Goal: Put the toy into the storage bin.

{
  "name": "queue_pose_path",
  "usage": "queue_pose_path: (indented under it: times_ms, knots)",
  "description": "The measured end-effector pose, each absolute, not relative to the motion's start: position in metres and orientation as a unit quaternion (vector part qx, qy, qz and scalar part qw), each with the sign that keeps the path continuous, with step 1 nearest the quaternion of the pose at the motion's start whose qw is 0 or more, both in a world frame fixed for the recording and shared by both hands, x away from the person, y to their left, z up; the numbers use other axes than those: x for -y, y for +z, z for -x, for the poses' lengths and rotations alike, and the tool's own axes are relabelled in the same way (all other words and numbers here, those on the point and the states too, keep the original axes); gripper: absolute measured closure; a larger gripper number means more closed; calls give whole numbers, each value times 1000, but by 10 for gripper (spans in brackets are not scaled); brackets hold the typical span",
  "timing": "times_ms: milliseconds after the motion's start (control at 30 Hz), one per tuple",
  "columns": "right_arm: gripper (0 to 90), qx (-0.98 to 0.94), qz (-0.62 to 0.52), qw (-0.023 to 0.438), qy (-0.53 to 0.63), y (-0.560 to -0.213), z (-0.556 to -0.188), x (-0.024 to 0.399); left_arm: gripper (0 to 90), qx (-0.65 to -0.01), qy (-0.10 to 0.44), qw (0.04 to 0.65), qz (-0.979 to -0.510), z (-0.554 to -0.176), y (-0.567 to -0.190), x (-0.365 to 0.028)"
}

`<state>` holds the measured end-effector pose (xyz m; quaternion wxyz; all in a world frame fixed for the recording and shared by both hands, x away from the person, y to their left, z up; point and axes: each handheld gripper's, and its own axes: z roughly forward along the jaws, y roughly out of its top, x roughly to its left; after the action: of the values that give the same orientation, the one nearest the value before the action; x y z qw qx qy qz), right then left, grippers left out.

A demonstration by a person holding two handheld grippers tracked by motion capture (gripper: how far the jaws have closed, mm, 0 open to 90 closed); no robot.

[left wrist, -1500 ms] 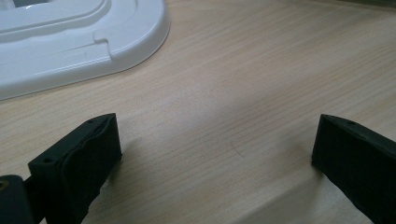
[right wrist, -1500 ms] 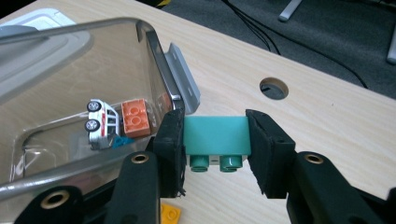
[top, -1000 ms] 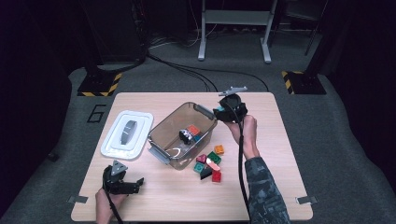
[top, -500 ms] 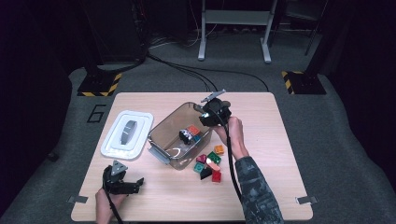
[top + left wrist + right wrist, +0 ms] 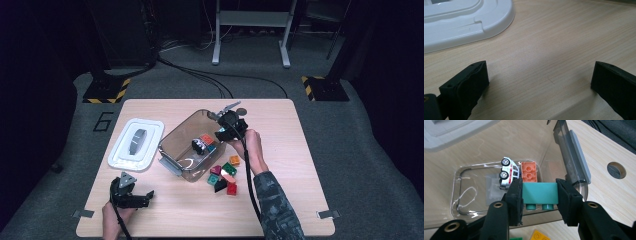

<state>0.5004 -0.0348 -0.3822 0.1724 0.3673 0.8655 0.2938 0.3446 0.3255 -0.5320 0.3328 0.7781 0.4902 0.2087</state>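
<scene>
A clear plastic tub [image 5: 176, 150] [image 5: 571, 152] stands mid-table. On its floor lie a white toy car [image 5: 199, 145] [image 5: 508, 172] and an orange brick [image 5: 206, 139] [image 5: 529, 172]. My right gripper [image 5: 218, 135] [image 5: 539, 194] hangs over the tub's right side, shut on a teal brick [image 5: 539, 192] held studs down. Several loose bricks [image 5: 224, 175] lie on the table right of the tub. My left gripper [image 5: 134, 199] [image 5: 539, 82] rests low at the table's front left, jaws wide open over bare wood, nothing between them.
A white lid [image 5: 136, 142] [image 5: 461, 22] lies left of the tub, just beyond my left gripper. A round hole [image 5: 616, 170] is cut in the tabletop past the tub. Bare wood stretches along the right and front of the table [image 5: 300, 190].
My right gripper has moved left and down with the teal brick, from the tub's far right corner to over its inside. The left gripper has stayed put.
</scene>
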Motion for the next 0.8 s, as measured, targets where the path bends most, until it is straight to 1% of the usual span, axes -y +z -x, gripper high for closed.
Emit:
queue_pose_path:
  times_ms: [67,133,167,267,300,333,400,533,667,800]
  knots:
    - [568,-867,-368,169,290,-382,-499,34,10,-490,209,333,-778,-345,-532,-325]
    - [531,-869,-365,172,286,-383,-498,34,11,-490,209,333,-778,-345,-532,-325]
    - [492,-871,-362,174,283,-383,-497,34,10,-490,208,333,-778,-345,-532,-325]
    - [421,-868,-365,178,287,-381,-493,36,11,-490,209,333,-778,-345,-532,-325]
    - [377,-867,-365,177,288,-380,-491,37,11,-490,209,333,-778,-345,-532,-325]
    - [357,-864,-367,178,296,-379,-489,39,11,-490,208,332,-778,-345,-532,-325]
    - [271,-857,-371,180,308,-379,-484,43,11,-490,209,333,-778,-345,-532,-325]
    - [156,-842,-386,186,327,-380,-471,56,10,-490,208,333,-778,-345,-532,-325]
    - [124,-827,-408,186,339,-389,-461,70,11,-490,209,333,-778,-345,-532,-325]
    - [81,-818,-427,179,341,-405,-458,85,11,-491,209,333,-778,-345,-532,-325]
